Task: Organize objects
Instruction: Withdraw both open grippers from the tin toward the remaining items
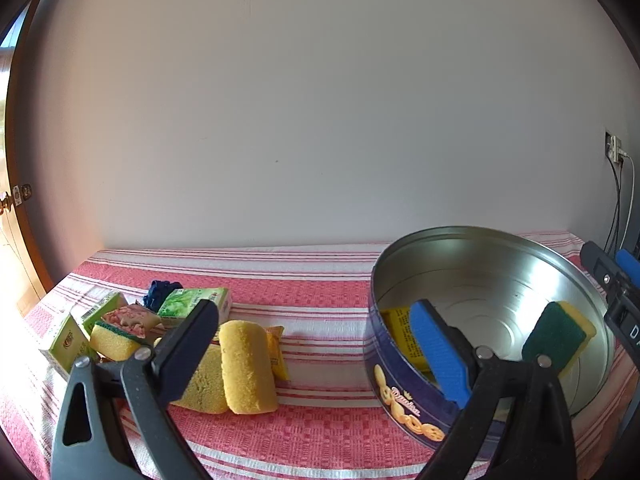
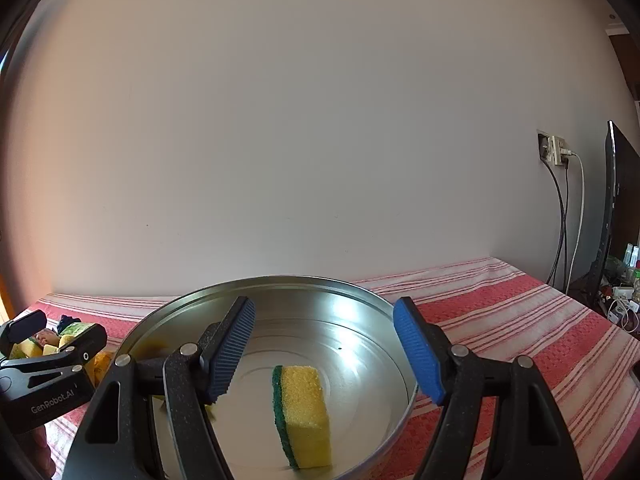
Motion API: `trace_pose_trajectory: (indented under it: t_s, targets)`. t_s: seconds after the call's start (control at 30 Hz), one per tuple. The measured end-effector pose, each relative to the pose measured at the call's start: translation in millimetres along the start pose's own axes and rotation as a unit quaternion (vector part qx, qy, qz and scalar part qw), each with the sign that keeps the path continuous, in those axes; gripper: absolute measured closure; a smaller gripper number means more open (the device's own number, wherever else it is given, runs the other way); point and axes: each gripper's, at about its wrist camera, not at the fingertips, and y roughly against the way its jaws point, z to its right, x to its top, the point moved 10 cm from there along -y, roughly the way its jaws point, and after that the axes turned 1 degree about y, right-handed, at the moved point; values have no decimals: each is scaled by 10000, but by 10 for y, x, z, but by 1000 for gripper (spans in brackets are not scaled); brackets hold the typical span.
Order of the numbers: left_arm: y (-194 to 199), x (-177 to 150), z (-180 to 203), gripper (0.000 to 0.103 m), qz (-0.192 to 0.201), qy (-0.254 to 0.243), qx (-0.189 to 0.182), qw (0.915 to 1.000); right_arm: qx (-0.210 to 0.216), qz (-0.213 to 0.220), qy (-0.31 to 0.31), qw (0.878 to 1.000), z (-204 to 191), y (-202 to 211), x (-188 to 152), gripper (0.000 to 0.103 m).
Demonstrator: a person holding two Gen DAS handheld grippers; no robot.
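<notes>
The left gripper (image 2: 60, 334) carries "GenRobot.AI" in pale letters along its black body, read in the right wrist view. In the left wrist view the blue cookie tin (image 1: 404, 396) bears a gold script brand on its side wall, too curved and blurred to spell out. The right gripper (image 1: 624, 304) shows a white "D" at the frame edge; print on the small green cartons (image 1: 64, 340) is illegible

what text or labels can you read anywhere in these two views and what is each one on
"GenRobot.AI": on the body of the left hand-held gripper, seen from the right wrist view.
"D": a cut-off white letter on the right hand-held gripper, at the left view's edge.
Gold script on the blue cookie tin: blurred, not readable.
Print on the yellow packet in the tin and on the green cartons: too small.
</notes>
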Motion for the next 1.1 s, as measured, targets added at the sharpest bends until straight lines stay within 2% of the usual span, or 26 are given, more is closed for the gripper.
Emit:
trace_pose_trajectory:
  t_s: [0.1, 0.27, 0.77, 1.03, 1.1]
  targets:
    - [37, -10, -93, 5, -13, 15, 63, 10000, -43, -38, -59, 10000, 2, -2, -13, 29]
    - [6, -82, -337, 5, -69, 37, 217, 9997, 131, -154, -179, 9996, -134, 56, -55, 29]
    - [32, -231, -1331, 5, -277, 559, 679, 9957, 914, -429, 161, 9948, -1098, 135, -233, 29]
    - [197, -246, -1954, 5, -88, 536, 1421, 9884, 1397, -582, 407, 9876, -1722, 133, -324, 29]
    - [187, -247, -2091, 5, -102, 548, 1513, 9869, 1511, -651, 469, 9853, -1855, 115, -349, 29]
